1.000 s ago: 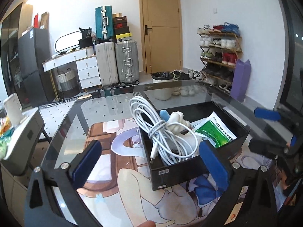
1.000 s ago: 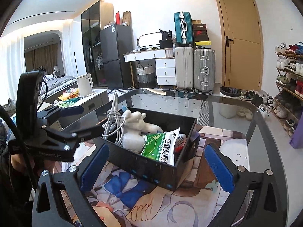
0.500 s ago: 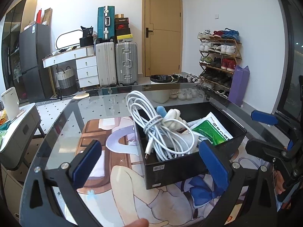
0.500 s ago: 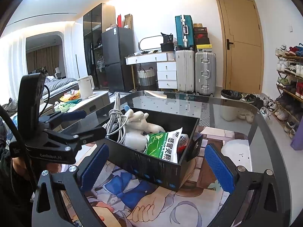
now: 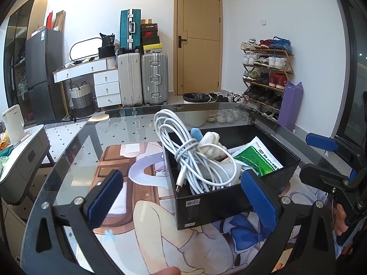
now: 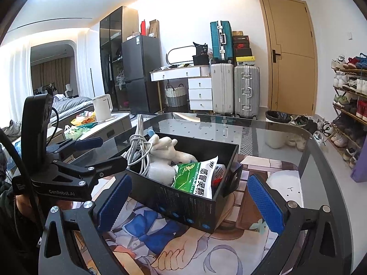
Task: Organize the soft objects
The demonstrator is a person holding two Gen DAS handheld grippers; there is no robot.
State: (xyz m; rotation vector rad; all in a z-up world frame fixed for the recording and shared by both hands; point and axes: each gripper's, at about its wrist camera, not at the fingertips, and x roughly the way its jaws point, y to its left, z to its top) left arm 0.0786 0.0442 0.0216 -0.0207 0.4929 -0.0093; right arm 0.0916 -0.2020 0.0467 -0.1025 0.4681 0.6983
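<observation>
A black box (image 5: 220, 204) (image 6: 183, 202) stands on the glass table. It holds a coiled white cable (image 5: 183, 151) (image 6: 138, 146), a white plush toy (image 5: 212, 143) (image 6: 165, 158) and a green-and-white packet (image 5: 257, 157) (image 6: 195, 177). My left gripper (image 5: 181, 197) is open and empty, just in front of the box's near-left corner. My right gripper (image 6: 190, 202) is open and empty, with the box's near side between its blue pads. Each gripper shows in the other's view: the right one (image 5: 325, 155), the left one (image 6: 96, 151).
A printed mat (image 5: 146, 224) covers the table under the box. The glass table's rounded edge (image 6: 330, 183) runs on the right. Suitcases (image 5: 142, 80), drawers, a shoe rack (image 5: 266, 78) and a side table with a kettle (image 6: 102, 107) stand beyond.
Both grippers have risen and tilted up slightly, so the box sits lower in both views. Both stay open. The box contents have not moved.
</observation>
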